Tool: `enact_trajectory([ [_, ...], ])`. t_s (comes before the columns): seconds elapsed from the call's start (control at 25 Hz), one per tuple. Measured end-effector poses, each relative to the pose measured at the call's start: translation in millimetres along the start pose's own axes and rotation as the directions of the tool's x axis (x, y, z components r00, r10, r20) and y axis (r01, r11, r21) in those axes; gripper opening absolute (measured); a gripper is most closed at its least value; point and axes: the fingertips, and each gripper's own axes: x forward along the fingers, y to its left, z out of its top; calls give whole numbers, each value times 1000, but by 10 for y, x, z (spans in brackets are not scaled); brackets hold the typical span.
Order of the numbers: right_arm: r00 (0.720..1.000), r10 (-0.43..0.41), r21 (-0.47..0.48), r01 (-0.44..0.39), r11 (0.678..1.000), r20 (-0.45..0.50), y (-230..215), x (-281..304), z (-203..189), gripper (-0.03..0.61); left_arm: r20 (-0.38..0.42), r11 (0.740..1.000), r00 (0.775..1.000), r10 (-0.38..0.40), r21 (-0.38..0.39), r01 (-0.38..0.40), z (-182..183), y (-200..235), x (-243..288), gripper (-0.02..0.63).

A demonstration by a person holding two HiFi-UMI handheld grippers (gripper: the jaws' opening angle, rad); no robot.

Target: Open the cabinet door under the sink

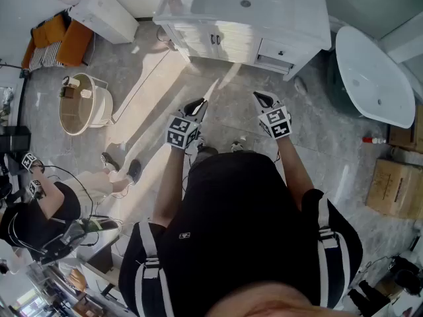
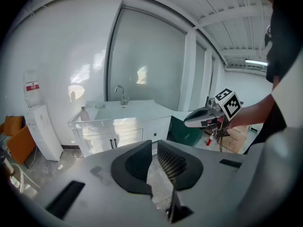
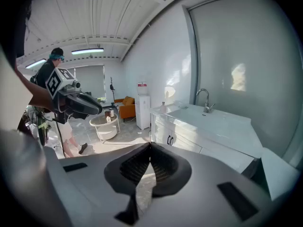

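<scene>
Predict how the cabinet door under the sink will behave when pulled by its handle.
The door looks like a rigid white panel, so it should probably swing on hinges, not flex. Its dark handle is slim and vertical, likely smooth, so jaws might slip unless closed squarely. The vanity seems bulky enough to stay put.

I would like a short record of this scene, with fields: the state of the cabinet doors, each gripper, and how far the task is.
cabinet doors: shut, under the sink, dark handles at the middle
left gripper: fingers slightly apart, empty, short of the cabinet
right gripper: fingers together, empty, short of the cabinet
task: not started; no handle touched
</scene>
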Motion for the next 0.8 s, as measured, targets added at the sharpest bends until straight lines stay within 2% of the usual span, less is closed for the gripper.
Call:
enact_trajectory([
  [0.48, 999, 49, -5, -49, 999, -18, 28, 8, -66, 60, 21, 998, 999, 45, -35, -44, -9, -35, -39, 43],
  [0.6, 998, 62, -21, -63, 998, -20, 60, 108, 4, 60, 17, 999, 999, 41, -33, -40, -14, 12, -28, 43],
  [0.8, 998, 63, -33, -64, 997, -23, 110, 368, 215, 60, 33, 997, 999, 43, -73, -40, 5, 269, 11, 43],
])
